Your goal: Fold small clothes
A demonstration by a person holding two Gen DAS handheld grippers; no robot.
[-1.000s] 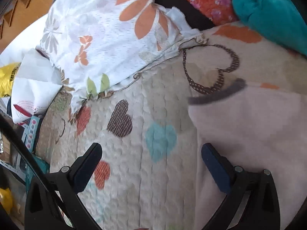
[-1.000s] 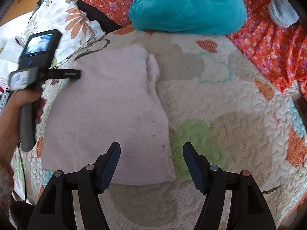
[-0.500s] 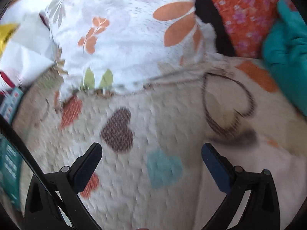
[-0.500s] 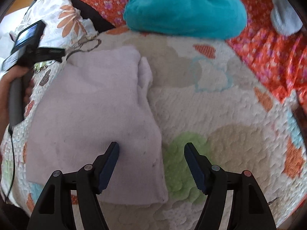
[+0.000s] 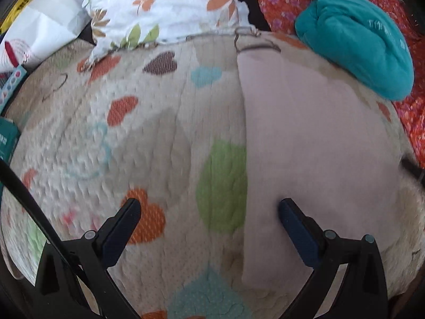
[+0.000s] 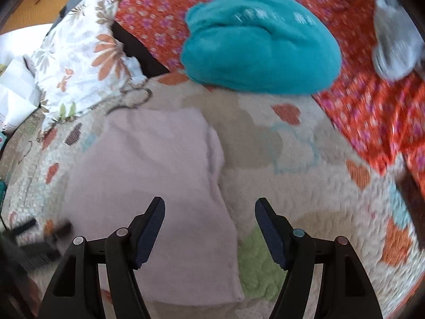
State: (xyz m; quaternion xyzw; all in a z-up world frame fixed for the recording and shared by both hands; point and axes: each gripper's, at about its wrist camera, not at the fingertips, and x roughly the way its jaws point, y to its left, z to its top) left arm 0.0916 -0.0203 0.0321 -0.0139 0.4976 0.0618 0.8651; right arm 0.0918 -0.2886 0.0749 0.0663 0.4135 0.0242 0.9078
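A: How are the grippers?

B: The left gripper point(image 5: 209, 211) is spread wide, gripping nothing, over the left edge of the pale pink garment point(image 5: 305, 138). The right gripper point(image 6: 209, 212) is wide apart too, empty, above its right edge.

A: And the garment?

B: Flat on the heart-print quilt point(image 5: 132, 138), long axis running away from the cameras, with a folded flap along its right side.

A: Room around it?

B: Bare quilt on both sides; a teal bundle point(image 6: 260, 42) and a floral pillow point(image 6: 79, 63) lie beyond its far end.
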